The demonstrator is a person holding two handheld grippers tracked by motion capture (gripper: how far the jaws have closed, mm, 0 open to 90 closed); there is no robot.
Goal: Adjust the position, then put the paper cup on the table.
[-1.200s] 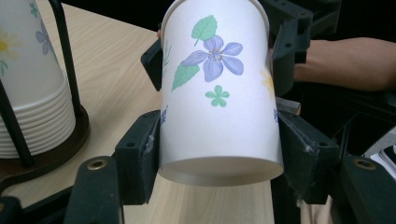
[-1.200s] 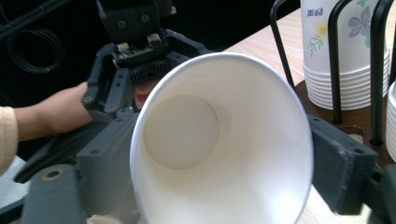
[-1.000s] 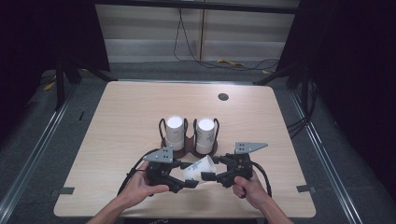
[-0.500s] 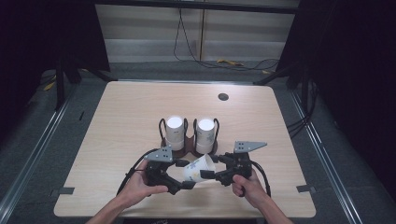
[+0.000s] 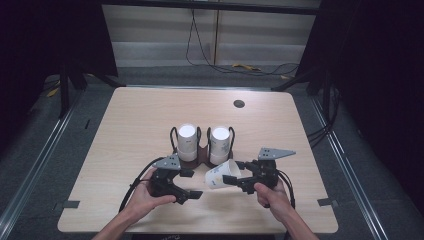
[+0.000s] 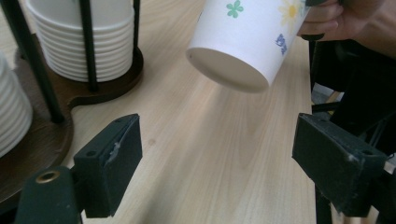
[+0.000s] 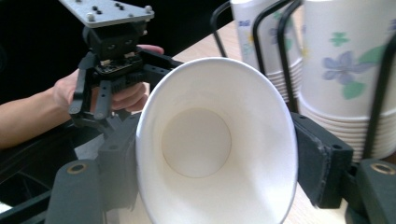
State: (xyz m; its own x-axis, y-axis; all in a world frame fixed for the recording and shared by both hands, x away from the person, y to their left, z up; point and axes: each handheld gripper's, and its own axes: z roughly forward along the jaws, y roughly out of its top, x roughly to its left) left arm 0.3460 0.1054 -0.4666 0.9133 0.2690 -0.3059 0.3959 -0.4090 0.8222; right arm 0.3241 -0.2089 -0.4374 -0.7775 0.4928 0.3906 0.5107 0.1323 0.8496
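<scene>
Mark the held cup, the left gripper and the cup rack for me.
cup (image 5: 220, 176): high view, on its flowered side wall.
left gripper (image 6: 215, 154): left gripper view, midway between its open jaws.
cup rack (image 5: 202, 154): high view, on the wooden base between the stacks.

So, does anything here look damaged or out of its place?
Yes, slightly: the paper cup in the right gripper is squeezed out of round, its rim an oval between the jaws. It lies on its side in the air, apart from the two cup stacks standing upright in their holder.
</scene>
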